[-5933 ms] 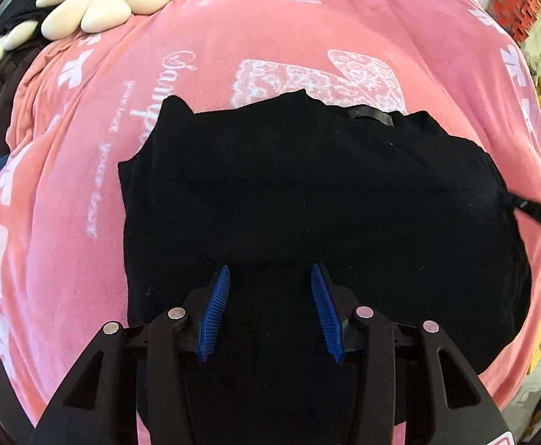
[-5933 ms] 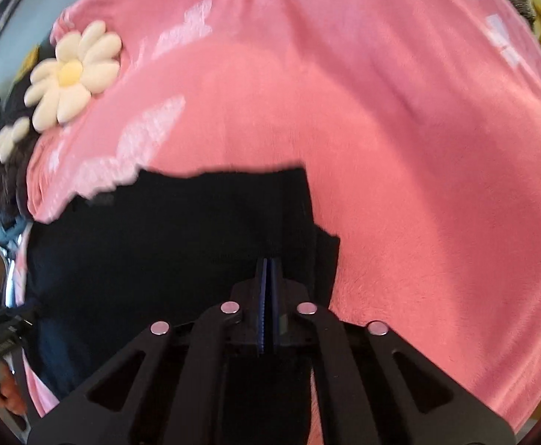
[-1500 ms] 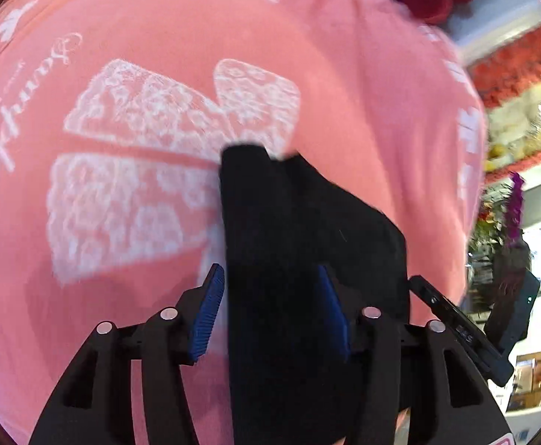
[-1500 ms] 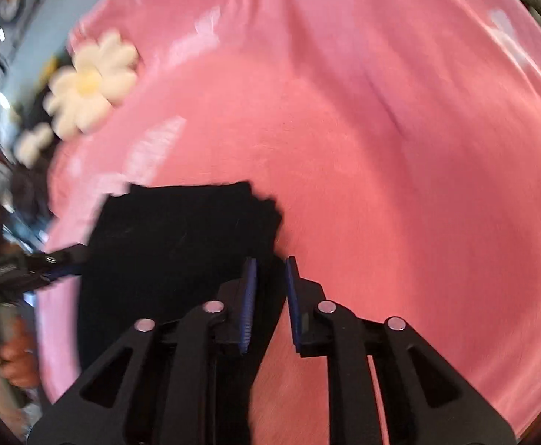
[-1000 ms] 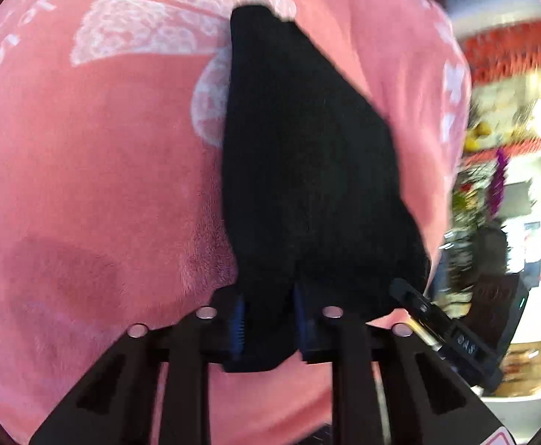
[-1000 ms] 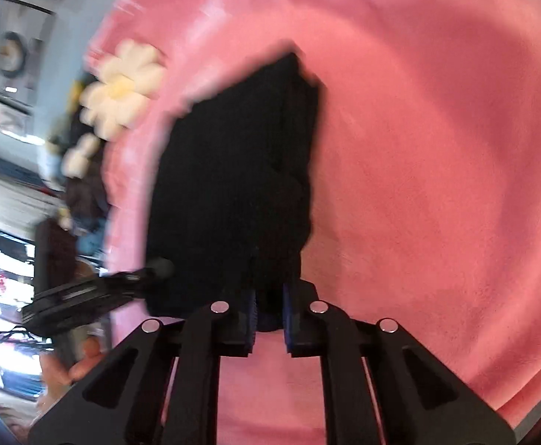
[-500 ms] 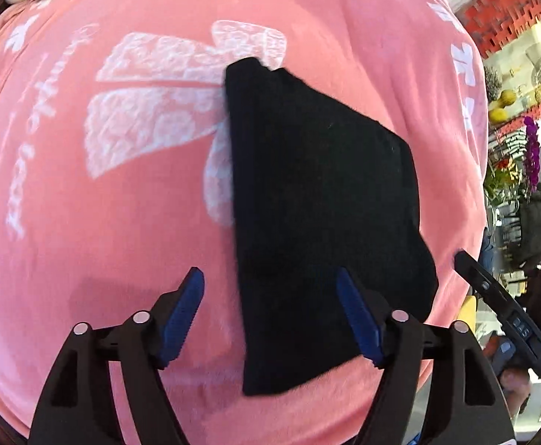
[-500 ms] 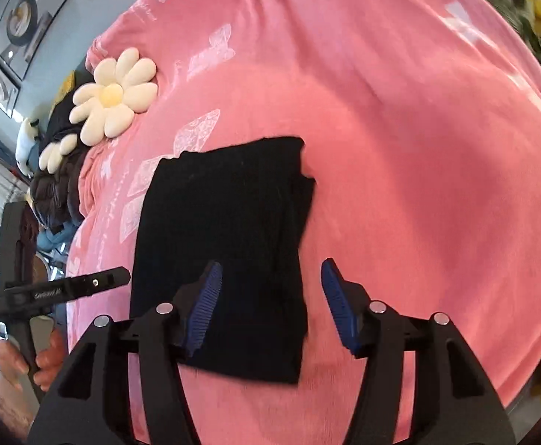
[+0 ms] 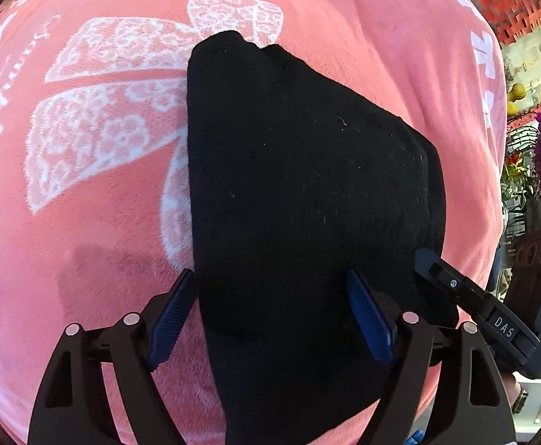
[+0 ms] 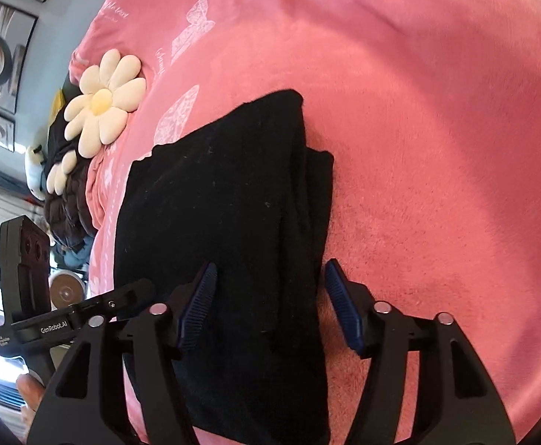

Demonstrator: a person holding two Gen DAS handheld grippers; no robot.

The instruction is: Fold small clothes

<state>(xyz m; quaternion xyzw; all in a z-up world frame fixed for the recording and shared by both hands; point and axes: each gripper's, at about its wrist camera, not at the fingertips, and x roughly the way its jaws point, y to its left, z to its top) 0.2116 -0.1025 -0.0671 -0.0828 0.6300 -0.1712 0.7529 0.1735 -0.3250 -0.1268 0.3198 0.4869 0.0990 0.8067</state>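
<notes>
Change since half a second ago: both grippers have come lower and closer over the black garment (image 9: 300, 193), which has stayed where it was released; a second ago both sets of fingers were clenched on its near edge.

Item: black garment, small, folded to a narrow oblong; lies flat on the pink blanket (image 9: 96, 222), partly over a white butterfly print (image 9: 115, 111); long axis runs away from both cameras, near end at the holders, far end slightly stepped where layers do not quite match; in the right view (image 10: 226, 222) a lower layer shows past the top layer along the right side.

Left gripper (image 9: 270, 319): fingers spread wide, released, holding nothing; they straddle the near part of the left half, probably placed so to check or press the fold.

Right gripper (image 10: 270, 304): fingers likewise apart, released, straddling the garment's right edge; likely placed for a further fold or a tidy of the protruding layer.

Surroundings: daisy cushion (image 10: 103, 104) well apart, at the blanket's far left edge; dark quilted cloth (image 10: 66, 200) beneath it.

Progress, judged: fold near complete.
</notes>
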